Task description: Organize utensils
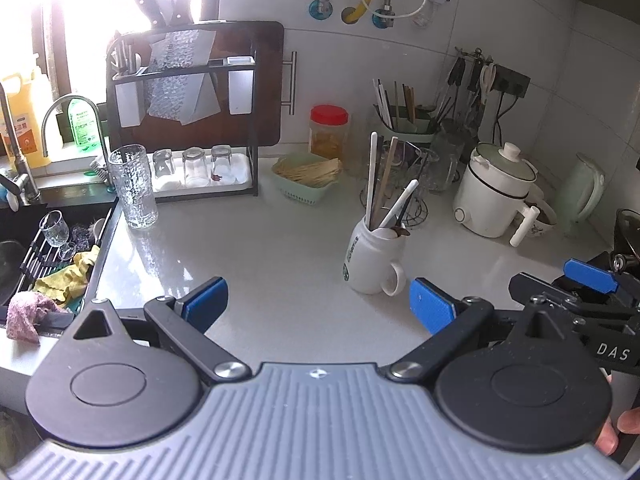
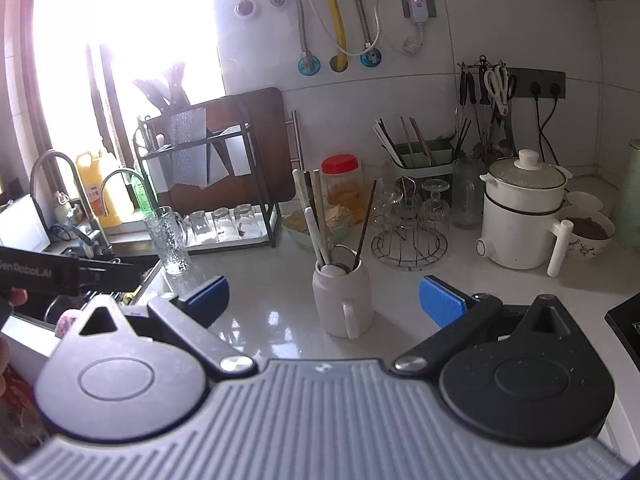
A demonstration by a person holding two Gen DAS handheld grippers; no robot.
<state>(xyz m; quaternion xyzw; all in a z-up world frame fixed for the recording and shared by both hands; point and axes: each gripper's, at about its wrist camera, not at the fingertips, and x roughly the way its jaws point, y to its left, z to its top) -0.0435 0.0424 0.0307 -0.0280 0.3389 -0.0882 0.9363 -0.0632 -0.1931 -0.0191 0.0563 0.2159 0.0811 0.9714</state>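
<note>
The sink (image 1: 24,248) at nine o'clock is cut off. The white mug (image 2: 344,300) of utensils (image 2: 320,232) is seen at twelve o'clock, unheld, between the wide-spread right gripper (image 2: 322,298); the left gripper (image 1: 318,304) is likewise spread wide, empty.

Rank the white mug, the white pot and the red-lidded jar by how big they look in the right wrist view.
1. White pot
2. White mug, though it stands nearer the camera
3. Red-lidded jar
</note>
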